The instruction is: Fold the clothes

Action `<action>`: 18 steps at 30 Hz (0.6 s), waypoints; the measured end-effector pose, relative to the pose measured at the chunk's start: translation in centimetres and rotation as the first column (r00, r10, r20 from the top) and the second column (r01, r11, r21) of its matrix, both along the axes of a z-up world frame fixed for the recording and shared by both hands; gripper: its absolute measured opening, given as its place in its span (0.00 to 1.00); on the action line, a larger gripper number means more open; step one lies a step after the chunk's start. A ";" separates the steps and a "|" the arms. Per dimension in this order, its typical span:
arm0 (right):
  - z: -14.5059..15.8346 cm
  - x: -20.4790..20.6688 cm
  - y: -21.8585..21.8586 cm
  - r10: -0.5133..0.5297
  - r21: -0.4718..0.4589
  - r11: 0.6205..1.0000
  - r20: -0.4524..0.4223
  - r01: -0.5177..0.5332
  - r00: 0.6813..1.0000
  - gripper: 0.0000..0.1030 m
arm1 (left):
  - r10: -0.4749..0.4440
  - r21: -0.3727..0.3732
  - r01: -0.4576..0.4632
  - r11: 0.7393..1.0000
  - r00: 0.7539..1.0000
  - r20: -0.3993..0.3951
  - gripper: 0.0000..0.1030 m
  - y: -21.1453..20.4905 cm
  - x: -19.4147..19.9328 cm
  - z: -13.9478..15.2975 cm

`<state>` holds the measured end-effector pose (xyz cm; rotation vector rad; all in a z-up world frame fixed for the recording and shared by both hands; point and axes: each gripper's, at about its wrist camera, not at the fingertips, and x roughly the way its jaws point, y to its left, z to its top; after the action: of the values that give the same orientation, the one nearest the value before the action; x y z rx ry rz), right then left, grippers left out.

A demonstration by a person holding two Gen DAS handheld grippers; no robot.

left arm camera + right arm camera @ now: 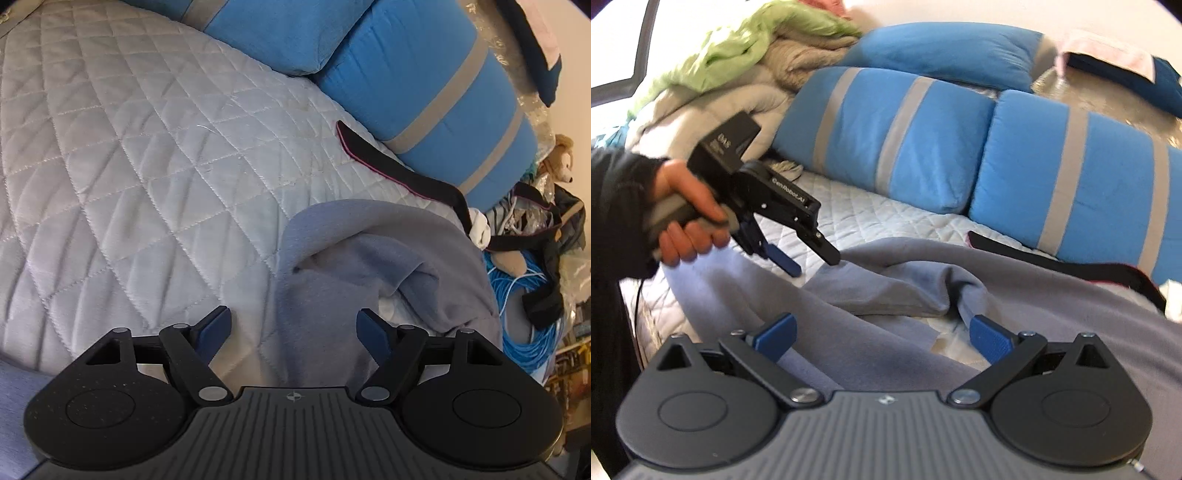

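Grey garment (894, 291) rumpled on quilted bed (122, 177).
Left gripper (293, 328) and right gripper (882, 338) both agape, holding nothing. Blue striped pillows (1067, 192) behind; black strap (399, 173) just beside the cloth.

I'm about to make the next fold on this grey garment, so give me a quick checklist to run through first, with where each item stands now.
1. Left tongs open and empty: ok, nothing between the blue pads.
2. Right tongs open and empty: ok, the pads stand apart over the cloth.
3. Grey garment lying flat: not ok, it is bunched with a raised ridge across the middle.
4. An edge within reach of the left tongs: ok, a folded edge lies just below their tips.
5. Black strap clear of the garment: cannot tell, its far end runs behind the cloth.
6. Quilted bed cover free beside the garment: ok.
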<state>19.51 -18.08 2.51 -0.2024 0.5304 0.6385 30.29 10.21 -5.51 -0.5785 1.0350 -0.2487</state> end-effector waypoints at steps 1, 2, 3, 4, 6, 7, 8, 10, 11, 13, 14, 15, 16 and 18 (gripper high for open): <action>0.0 0.1 -0.2 -0.010 0.012 1.000 -0.007 0.011 1.000 1.00 | -0.003 -0.012 0.003 1.000 1.000 -0.010 0.60 -0.1 0.1 -0.1; -0.1 0.1 -0.3 -0.018 0.019 1.000 -0.012 0.019 1.000 1.00 | -0.007 -0.025 0.006 1.000 1.000 -0.023 0.52 -0.2 0.2 -0.2; -0.2 0.2 -0.3 -0.025 0.025 0.999 -0.017 0.025 1.000 1.00 | -0.011 -0.043 0.009 0.999 0.999 -0.044 0.49 -0.3 0.3 -0.4; -0.2 0.3 -0.4 -0.031 0.029 0.999 -0.019 0.032 0.999 1.00 | -0.014 -0.058 0.010 0.998 0.998 -0.063 0.44 -0.4 0.4 -0.5; -0.3 0.4 -0.4 -0.043 0.037 0.998 -0.024 0.044 0.999 1.00 | -0.015 -0.065 0.009 0.998 0.997 -0.080 0.37 -0.5 0.7 -0.7; -0.2 0.5 -0.4 -0.046 0.042 0.998 -0.027 0.047 0.999 1.00 | -0.019 -0.060 0.014 0.998 0.997 -0.078 0.29 -0.6 0.6 -0.8; -0.2 0.6 -0.3 -0.047 0.047 0.998 -0.028 0.048 0.999 1.00 | -0.023 -0.054 0.019 0.998 0.997 -0.075 0.14 -0.7 0.6 -0.8; -0.1 0.8 -0.2 -0.048 0.052 0.997 -0.027 0.049 0.999 1.00 | -0.034 -0.043 0.031 0.999 0.997 -0.065 0.05 -0.6 0.7 -0.4; 0.0 0.9 -0.1 -0.049 0.050 0.997 -0.026 0.050 0.998 1.00 | -0.045 -0.035 0.043 0.998 0.997 -0.057 0.05 -0.6 0.8 -0.1; 0.1 1.1 0.1 -0.055 0.045 0.997 -0.024 0.056 0.998 1.00 | -0.043 -0.014 0.043 0.999 0.999 -0.033 0.05 -0.1 1.0 0.7; 0.1 1.2 0.1 -0.057 0.044 0.997 -0.026 0.058 0.998 1.00 | -0.048 -0.002 0.048 0.999 0.999 -0.020 0.04 0.2 1.2 1.1; 0.1 1.4 0.1 -0.060 0.044 0.997 -0.029 0.061 0.998 1.00 | -0.050 0.011 0.050 0.999 0.999 -0.005 0.04 0.6 1.5 1.7; 0.1 1.6 0.1 -0.063 0.043 0.997 -0.034 0.064 0.997 1.00 | -0.049 0.028 0.048 0.998 0.999 0.012 0.04 1.0 1.8 2.2; 0.2 1.9 0.2 -0.070 0.039 0.997 -0.043 0.071 0.997 1.00 | -0.050 0.071 0.047 0.996 0.998 0.047 0.04 1.7 2.4 3.5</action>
<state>21.43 -17.93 2.67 -0.1318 0.5623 0.5852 32.68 11.89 -2.00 -0.4823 1.0077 -0.2669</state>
